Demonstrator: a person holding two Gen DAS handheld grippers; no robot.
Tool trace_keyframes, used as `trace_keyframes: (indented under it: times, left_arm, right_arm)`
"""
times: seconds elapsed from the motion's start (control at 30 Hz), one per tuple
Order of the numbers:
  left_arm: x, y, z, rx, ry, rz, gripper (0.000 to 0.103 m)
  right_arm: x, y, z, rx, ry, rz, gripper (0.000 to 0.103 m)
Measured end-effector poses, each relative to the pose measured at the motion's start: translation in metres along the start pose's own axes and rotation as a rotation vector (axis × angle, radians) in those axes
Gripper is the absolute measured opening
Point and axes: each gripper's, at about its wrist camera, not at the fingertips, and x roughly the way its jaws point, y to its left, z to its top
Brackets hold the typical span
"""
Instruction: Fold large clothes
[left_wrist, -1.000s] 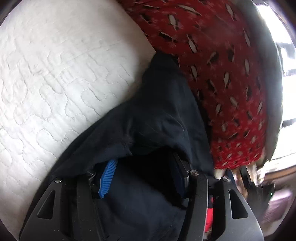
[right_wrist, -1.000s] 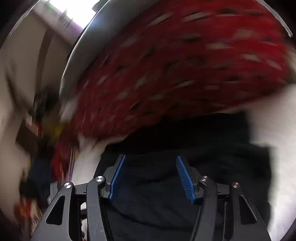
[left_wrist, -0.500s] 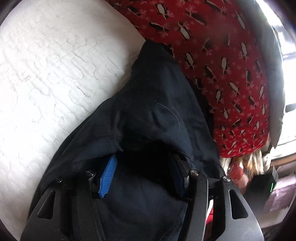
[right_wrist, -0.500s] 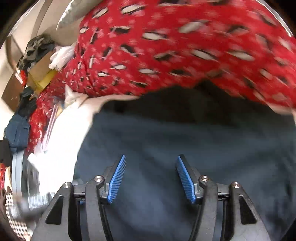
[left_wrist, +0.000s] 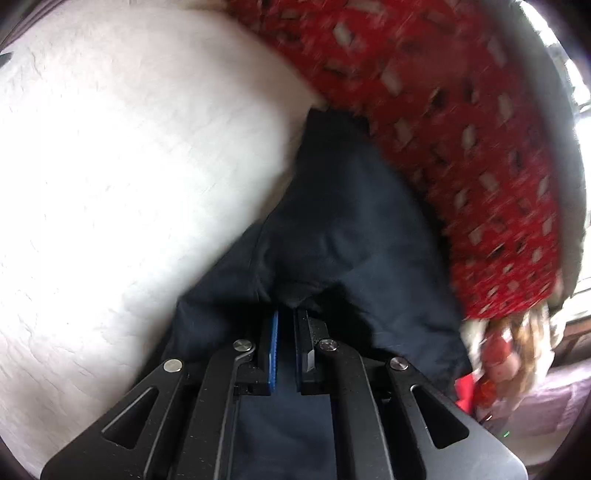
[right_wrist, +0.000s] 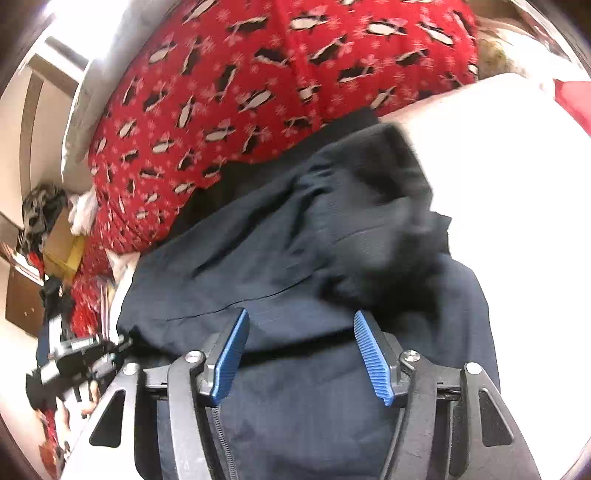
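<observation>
A large dark navy garment (left_wrist: 351, 221) lies crumpled on a white quilted bed cover (left_wrist: 129, 184). My left gripper (left_wrist: 286, 314) is shut on a bunched fold of it, and the cloth pokes out just past the blue pads. In the right wrist view the same garment (right_wrist: 277, 240) spreads under my right gripper (right_wrist: 301, 315). Those jaws are opening, and the blue pads hang wide apart over the cloth without pressing on it. A zipper (right_wrist: 221, 435) runs down the fabric near the left finger.
A red blanket with a penguin print (right_wrist: 258, 92) is heaped along the far side of the garment, also seen as the red blanket (left_wrist: 461, 129). The white bed cover (right_wrist: 517, 184) stretches to the right. A cardboard box (right_wrist: 62, 243) and clutter sit beyond the bed at left.
My left gripper's jaws have closed onto the fold of dark fabric. The right gripper has swept down over the garment, which now fills more of its view.
</observation>
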Motion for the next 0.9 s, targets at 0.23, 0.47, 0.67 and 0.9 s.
trace_keyframes:
  times: [0.23,0.47,0.67,0.9]
  left_arm:
    - [-0.02,0.002,-0.012,0.025,-0.001,-0.063,0.005]
    - [-0.056,-0.045,-0.027,0.189,-0.109,-0.085,0.015]
    - [-0.008,-0.07,0.014,0.346,-0.122,0.242,0.022]
    - [0.012,-0.065,0.003,0.442,-0.094,0.352,0.026]
  right_arm:
    - [-0.038,-0.022,0.008,0.142,-0.238,0.049,0.065]
    - [0.002,-0.009,0.041,0.048,-0.166,-0.088,0.068]
    - [-0.024,0.012,0.045,-0.043,-0.308,0.014,0.009]
    - [0.01,-0.03,0.048,0.009,-0.09,-0.099,0.018]
